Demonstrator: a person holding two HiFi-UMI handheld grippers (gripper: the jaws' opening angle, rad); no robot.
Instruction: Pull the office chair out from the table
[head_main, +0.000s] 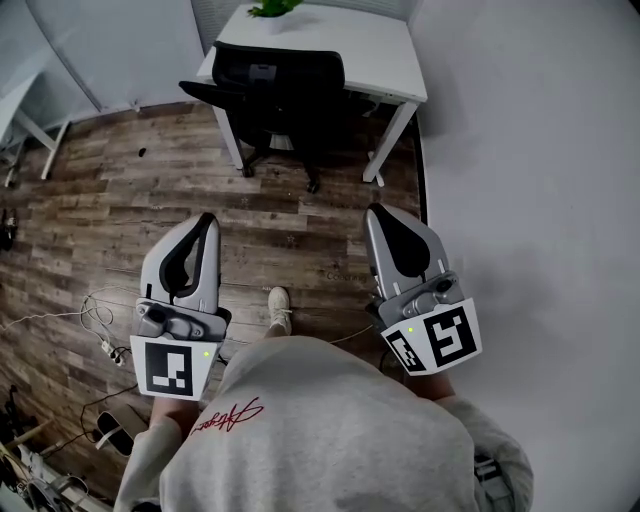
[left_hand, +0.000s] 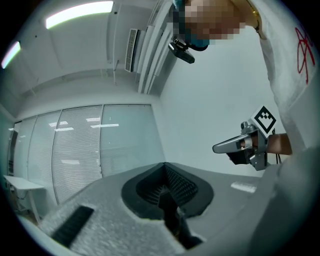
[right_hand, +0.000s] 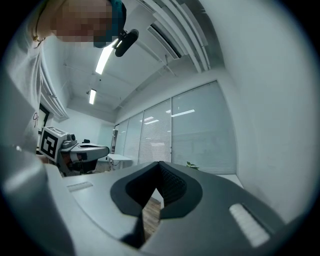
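A black office chair (head_main: 280, 95) stands tucked under the white table (head_main: 380, 62) at the far end of the room, its back toward me. My left gripper (head_main: 207, 222) is held out over the wood floor, well short of the chair, shut with nothing in it. My right gripper (head_main: 377, 215) is level with it on the right, also shut and empty. In the left gripper view the jaws (left_hand: 164, 167) meet at the tip, and the right gripper (left_hand: 225, 146) shows beside them. In the right gripper view the closed jaws (right_hand: 159, 167) hide the chair.
A green plant (head_main: 272, 8) sits on the table's far edge. A grey wall (head_main: 540, 180) runs along the right. Cables and a power strip (head_main: 105, 345) lie on the floor at the left. Another white table's leg (head_main: 50, 150) stands at far left. My shoe (head_main: 279, 305) is between the grippers.
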